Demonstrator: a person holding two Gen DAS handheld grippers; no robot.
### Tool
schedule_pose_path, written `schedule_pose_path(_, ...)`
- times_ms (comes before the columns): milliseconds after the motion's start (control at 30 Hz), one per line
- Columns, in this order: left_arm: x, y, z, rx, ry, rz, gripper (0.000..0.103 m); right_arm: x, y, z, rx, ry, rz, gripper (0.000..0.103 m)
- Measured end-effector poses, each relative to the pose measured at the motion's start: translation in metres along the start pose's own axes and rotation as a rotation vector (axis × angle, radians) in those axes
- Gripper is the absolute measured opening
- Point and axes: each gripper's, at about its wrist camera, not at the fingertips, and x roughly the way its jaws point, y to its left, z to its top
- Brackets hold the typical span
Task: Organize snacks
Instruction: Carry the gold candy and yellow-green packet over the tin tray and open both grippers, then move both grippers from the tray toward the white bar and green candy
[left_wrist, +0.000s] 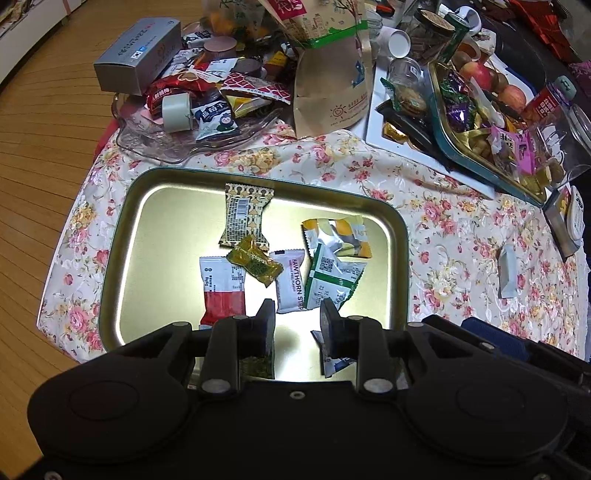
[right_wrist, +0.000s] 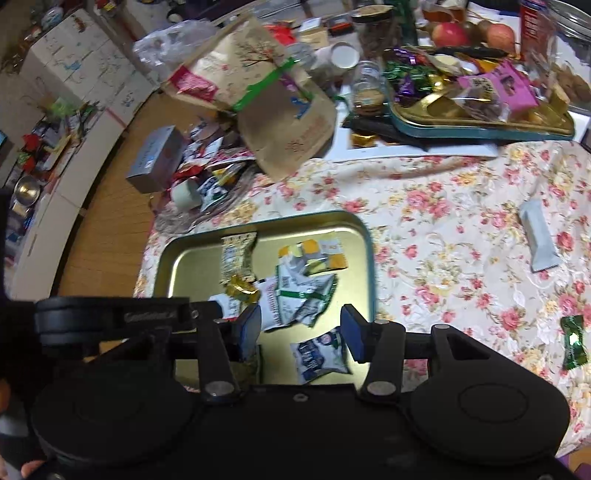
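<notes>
The left gripper (left_wrist: 297, 320) is hovering over the near end of the gold tin tray (left_wrist: 122, 221) with its fingers (left_wrist: 266, 321) released and empty, the loose snack packets (left_wrist: 291, 280) lying just beyond the tips and a blue-and-white packet (right_wrist: 319, 356) sitting under the equally released, empty right gripper (right_wrist: 300, 332). The tray is resting on a floral cloth (left_wrist: 443, 221) covering the worktop, with wooden floor (left_wrist: 44, 122) showing to the left; a glass dish of snacks (left_wrist: 177, 122), a brown paper bag (left_wrist: 328, 74) and a second, crowded tin tray (left_wrist: 476, 147) are crowding the far side, while a silver bar (right_wrist: 539, 236) and a green candy (right_wrist: 573, 341) are lying on the cloth well apart to the right.
</notes>
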Motion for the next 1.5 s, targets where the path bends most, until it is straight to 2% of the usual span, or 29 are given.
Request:
schedule_pose_path(667,0.004,-0.037,-0.006,0.079,0.02,-0.018,0.036,-0.007,-0.073,0.004,0.112,0.02,-0.15,0.051)
schedule_pose_path(1500,0.01,-0.097,-0.016,0.189,0.045,-0.056,0.036,-0.026,-0.131,-0.004,0.219,0.016,-0.216,0.051)
